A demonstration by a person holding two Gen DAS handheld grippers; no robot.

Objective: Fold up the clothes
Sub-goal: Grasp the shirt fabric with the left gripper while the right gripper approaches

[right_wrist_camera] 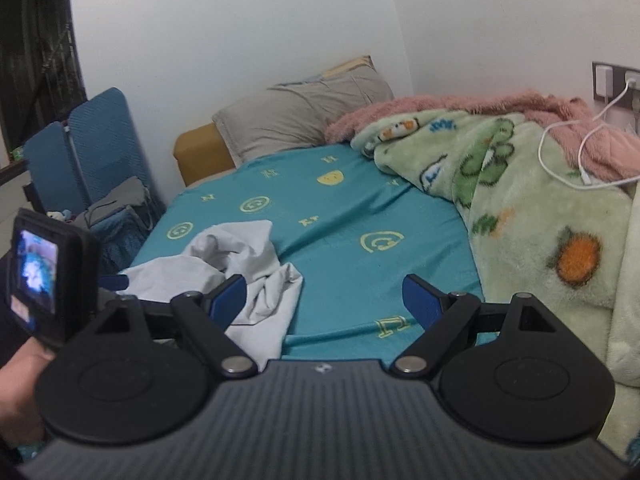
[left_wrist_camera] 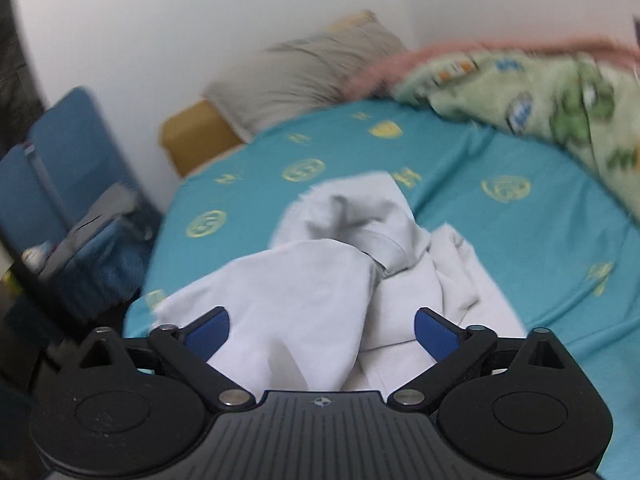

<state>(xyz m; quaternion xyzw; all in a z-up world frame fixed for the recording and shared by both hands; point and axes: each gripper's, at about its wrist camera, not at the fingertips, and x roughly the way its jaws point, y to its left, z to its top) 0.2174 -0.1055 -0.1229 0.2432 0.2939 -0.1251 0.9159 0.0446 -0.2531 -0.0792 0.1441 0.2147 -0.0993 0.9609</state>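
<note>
A crumpled white garment (left_wrist_camera: 332, 264) lies bunched on the teal bed sheet (left_wrist_camera: 500, 240), close to the bed's near left edge. My left gripper (left_wrist_camera: 322, 320) hovers right over it. Its blue pads stand wide apart on either side of a fold and press on nothing. In the right wrist view the same garment (right_wrist_camera: 240, 256) sits left of centre. My right gripper (right_wrist_camera: 324, 286) is open above bare sheet (right_wrist_camera: 360, 208), with its left fingertip (right_wrist_camera: 234, 286) over the garment's right edge. The left gripper's camera screen (right_wrist_camera: 36, 276) shows at the far left, above a hand (right_wrist_camera: 20, 380).
A grey pillow (right_wrist_camera: 300, 116) leans on the wall at the head of the bed. A green and pink fleece blanket (right_wrist_camera: 520, 184) is heaped along the right side, with a white cable (right_wrist_camera: 560, 160) on it. Blue folded panels (right_wrist_camera: 100, 144) and a bag (right_wrist_camera: 120, 208) stand left of the bed.
</note>
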